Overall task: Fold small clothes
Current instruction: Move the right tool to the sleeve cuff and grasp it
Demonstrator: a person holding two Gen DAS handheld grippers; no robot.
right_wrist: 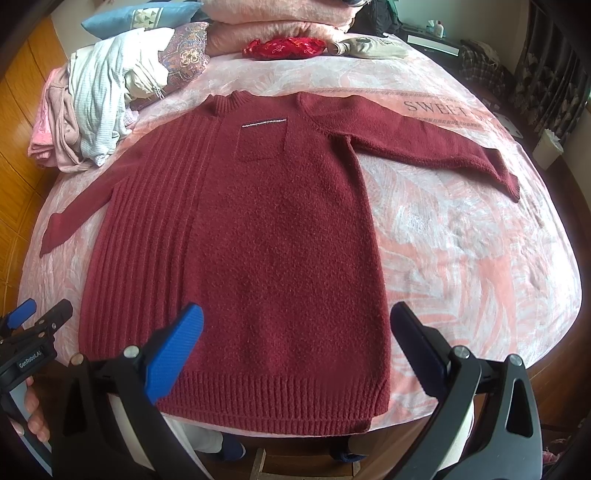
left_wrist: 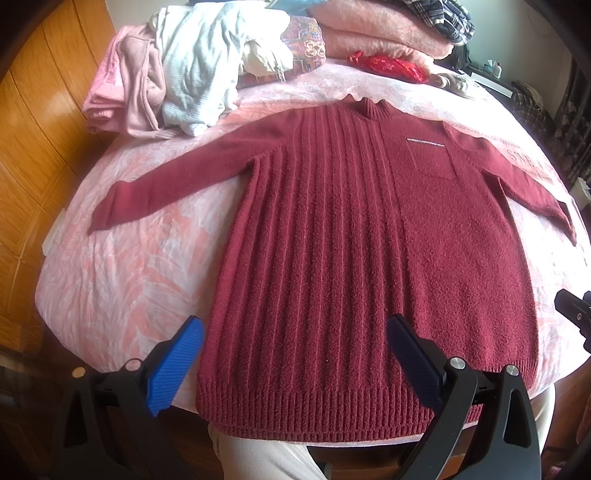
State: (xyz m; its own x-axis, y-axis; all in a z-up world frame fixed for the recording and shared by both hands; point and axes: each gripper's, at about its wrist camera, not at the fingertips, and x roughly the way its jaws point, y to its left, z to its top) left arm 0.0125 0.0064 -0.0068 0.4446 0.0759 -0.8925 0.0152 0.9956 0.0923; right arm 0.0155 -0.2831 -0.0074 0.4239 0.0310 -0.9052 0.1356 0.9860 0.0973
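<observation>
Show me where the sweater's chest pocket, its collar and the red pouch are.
chest pocket (right_wrist: 260, 142): right wrist view, middle of pocket.
collar (left_wrist: 369, 107): left wrist view, front of ribbed neck.
red pouch (right_wrist: 284, 47): right wrist view, centre of pouch.

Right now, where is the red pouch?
In both views the red pouch lies at the far end of the bed, beyond the sweater collar, against the folded pink blankets.

Ribbed knit sweater (left_wrist: 332, 240) — fuzzy, matt, glossy wood floor (left_wrist: 33, 122)
</observation>
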